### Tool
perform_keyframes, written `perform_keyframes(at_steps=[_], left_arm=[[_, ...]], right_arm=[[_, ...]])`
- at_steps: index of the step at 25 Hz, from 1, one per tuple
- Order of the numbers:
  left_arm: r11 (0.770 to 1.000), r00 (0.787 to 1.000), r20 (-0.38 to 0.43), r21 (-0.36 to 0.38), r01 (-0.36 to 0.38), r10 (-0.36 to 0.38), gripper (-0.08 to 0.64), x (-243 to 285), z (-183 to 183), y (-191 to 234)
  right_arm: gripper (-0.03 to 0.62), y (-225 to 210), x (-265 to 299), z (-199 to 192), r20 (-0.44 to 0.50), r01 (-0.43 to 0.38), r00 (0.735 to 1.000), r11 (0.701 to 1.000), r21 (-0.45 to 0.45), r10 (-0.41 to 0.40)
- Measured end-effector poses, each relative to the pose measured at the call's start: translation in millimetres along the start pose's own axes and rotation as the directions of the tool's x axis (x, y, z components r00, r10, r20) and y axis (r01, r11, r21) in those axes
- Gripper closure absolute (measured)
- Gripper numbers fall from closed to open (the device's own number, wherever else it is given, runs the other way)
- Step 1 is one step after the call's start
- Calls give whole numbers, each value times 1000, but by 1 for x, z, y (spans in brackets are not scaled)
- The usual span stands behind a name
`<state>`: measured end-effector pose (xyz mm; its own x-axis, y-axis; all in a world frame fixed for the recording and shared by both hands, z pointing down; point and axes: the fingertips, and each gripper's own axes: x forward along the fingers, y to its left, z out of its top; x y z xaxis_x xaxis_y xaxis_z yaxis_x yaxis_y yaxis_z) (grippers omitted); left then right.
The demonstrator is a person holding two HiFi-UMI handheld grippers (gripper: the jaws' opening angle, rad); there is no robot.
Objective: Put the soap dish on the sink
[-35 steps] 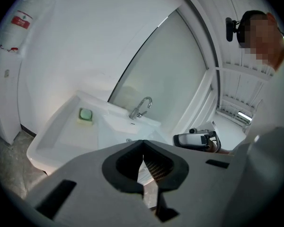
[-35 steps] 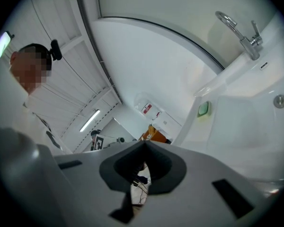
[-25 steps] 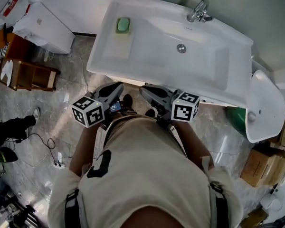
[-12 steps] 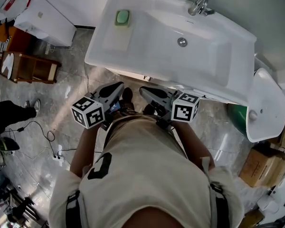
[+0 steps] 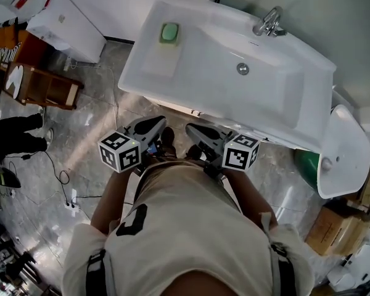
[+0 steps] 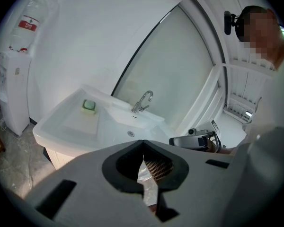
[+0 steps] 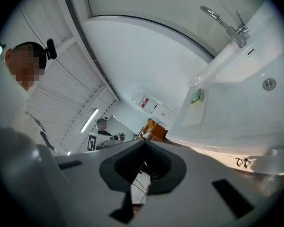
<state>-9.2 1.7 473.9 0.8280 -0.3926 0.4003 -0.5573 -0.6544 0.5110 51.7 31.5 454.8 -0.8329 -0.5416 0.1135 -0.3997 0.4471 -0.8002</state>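
A white soap dish with a green soap bar rests on the far left ledge of the white sink. It also shows in the left gripper view as the soap dish and in the right gripper view as the soap dish. Both grippers hang in front of my waist, well short of the sink's front edge. My left gripper is shut with nothing in it. My right gripper is also shut and holds nothing.
A chrome faucet stands at the sink's back, with a drain in the bowl. On the floor are a white appliance, a wooden shelf, a loose basin, a cardboard box, cables and a bystander's legs.
The head view has shifted, so the sink sits a little further right in the picture. Both grippers stay shut by my waist; the right one has sunk slightly.
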Motion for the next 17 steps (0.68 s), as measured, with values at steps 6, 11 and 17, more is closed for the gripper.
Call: perform_keyframes(at_steps=[6, 11, 17], left_arm=[[999, 1000, -17, -35, -14, 14, 540, -8, 3, 30], [999, 1000, -11, -51, -6, 5, 540, -14, 13, 56], [999, 1000, -8, -43, -3, 3, 540, -18, 33, 91]], right_arm=[[583, -6, 23, 7, -9, 28, 1000, 999, 18, -27], [583, -10, 48, 14, -23, 54, 998, 998, 16, -53], [582, -20, 78, 21, -32, 82, 996, 996, 26, -81]])
